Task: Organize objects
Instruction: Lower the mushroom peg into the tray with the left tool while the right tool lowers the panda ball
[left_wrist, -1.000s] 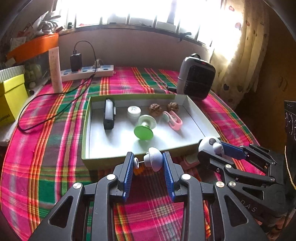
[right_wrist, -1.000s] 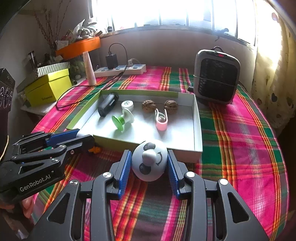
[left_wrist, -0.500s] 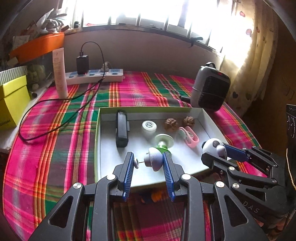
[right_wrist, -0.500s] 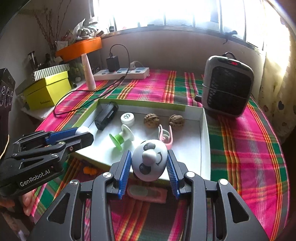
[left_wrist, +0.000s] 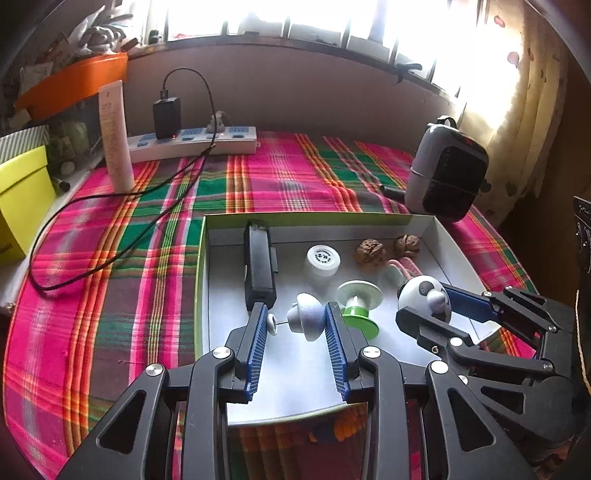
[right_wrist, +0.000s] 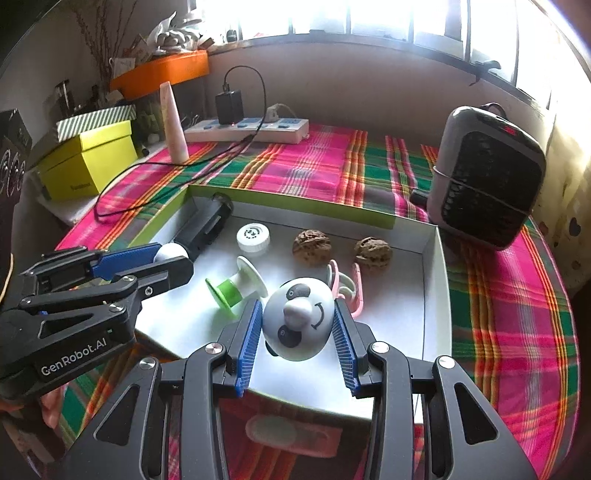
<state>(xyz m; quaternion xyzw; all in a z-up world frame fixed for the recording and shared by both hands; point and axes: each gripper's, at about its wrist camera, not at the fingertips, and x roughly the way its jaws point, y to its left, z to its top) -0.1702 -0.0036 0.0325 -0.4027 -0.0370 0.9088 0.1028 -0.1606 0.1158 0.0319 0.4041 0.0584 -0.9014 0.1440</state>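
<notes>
Left wrist view: the left tool (left_wrist: 295, 325) grips a small grey mushroom-shaped piece (left_wrist: 308, 320) between its blue pads, held over the white tray (left_wrist: 448, 236) on the plaid-covered worktop (left_wrist: 110, 295). Beside it, the right tool (right_wrist: 297, 328) is clamped on a round panda-face toy (right_wrist: 299, 323), also above the tray. Inside the tray lie a black rectangular device (left_wrist: 259, 269), a white cap (left_wrist: 322, 260), a green-and-white spool (left_wrist: 358, 306), a pink clip (right_wrist: 347, 286) and two walnuts (right_wrist: 312, 246). Farther back stand a grey heater (right_wrist: 487, 177), a power strip (left_wrist: 192, 142) and a yellow box (right_wrist: 86, 162).
</notes>
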